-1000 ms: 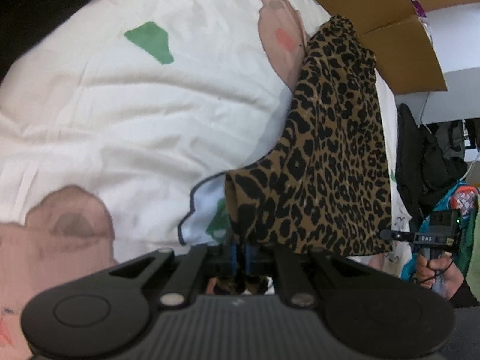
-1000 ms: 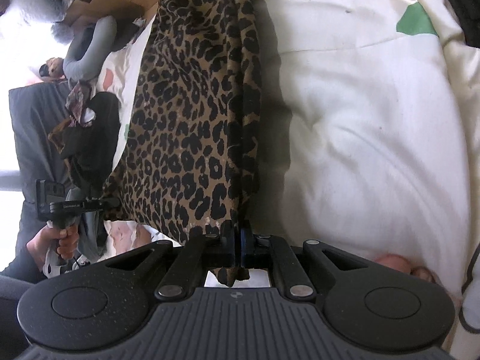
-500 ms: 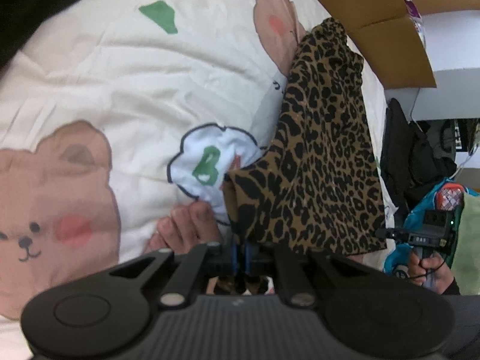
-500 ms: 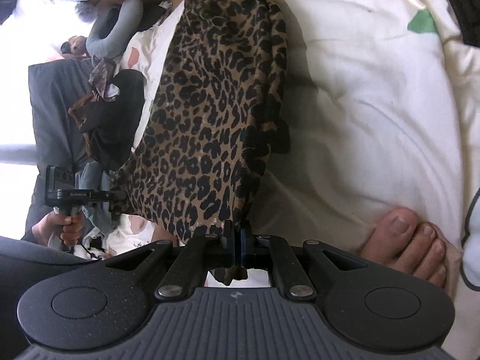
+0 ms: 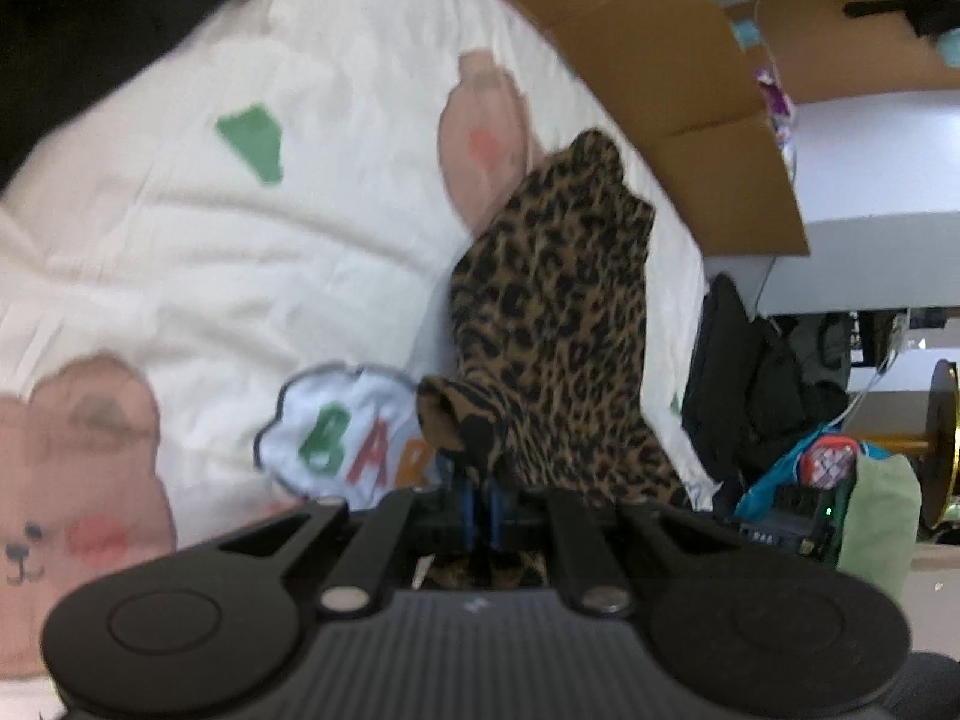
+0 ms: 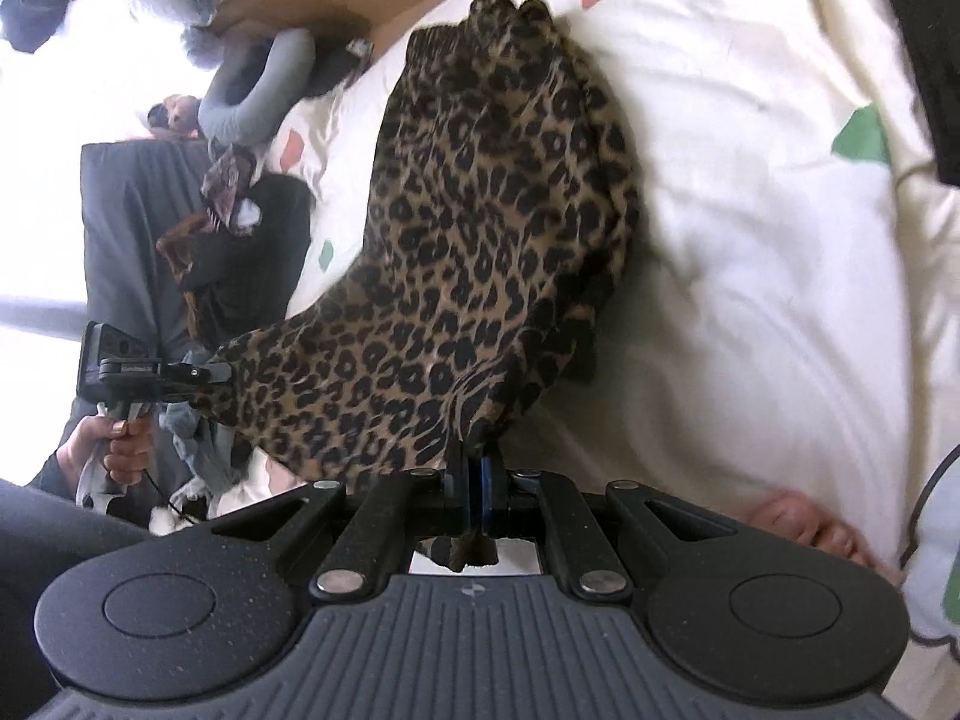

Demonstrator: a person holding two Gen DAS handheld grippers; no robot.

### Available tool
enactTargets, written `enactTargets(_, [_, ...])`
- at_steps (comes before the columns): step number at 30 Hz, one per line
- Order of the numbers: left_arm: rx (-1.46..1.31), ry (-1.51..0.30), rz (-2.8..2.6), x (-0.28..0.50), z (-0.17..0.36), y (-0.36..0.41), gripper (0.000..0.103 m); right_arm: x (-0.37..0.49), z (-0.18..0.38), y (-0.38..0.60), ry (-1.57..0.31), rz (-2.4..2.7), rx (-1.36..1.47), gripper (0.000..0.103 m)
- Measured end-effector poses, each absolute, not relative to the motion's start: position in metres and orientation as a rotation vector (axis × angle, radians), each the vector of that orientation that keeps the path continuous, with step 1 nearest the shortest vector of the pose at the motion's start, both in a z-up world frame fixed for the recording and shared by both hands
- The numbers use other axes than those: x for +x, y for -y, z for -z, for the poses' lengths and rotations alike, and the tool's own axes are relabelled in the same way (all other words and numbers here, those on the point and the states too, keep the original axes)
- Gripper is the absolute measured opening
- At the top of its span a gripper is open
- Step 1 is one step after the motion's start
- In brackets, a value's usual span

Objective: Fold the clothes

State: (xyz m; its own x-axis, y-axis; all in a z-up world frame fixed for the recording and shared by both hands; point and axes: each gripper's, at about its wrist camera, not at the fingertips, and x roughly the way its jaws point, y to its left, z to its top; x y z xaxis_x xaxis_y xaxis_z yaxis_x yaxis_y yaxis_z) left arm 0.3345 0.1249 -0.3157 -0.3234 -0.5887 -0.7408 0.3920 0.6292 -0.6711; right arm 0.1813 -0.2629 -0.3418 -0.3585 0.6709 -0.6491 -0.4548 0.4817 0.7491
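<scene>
Both claws are clamped on the leopard-print garment (image 6: 498, 228): the right gripper (image 6: 474, 480) pinches one near corner, the left gripper (image 5: 480, 501) the other, its far end resting on the bear-print duvet (image 5: 270, 276). To fold well, keep the held edge taut and level while carrying it over. Bare toes (image 6: 804, 525) lie close beside the right claw; a cardboard box (image 5: 672, 78) borders the far edge.

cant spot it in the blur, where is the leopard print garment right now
In both wrist views the leopard print garment hangs mid-frame between the left gripper and right gripper, each pinching a near corner, its far end on the white bear-print bedding.
</scene>
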Motion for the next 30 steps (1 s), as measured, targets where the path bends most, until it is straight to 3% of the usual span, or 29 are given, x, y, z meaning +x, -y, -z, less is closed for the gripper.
enactTargets(30, [-0.300, -1.368, 1.008, 0.385, 0.292, -0.072, 0.005, 0.237, 0.325, 0.255, -1.361, -1.114, 0.490, 0.001])
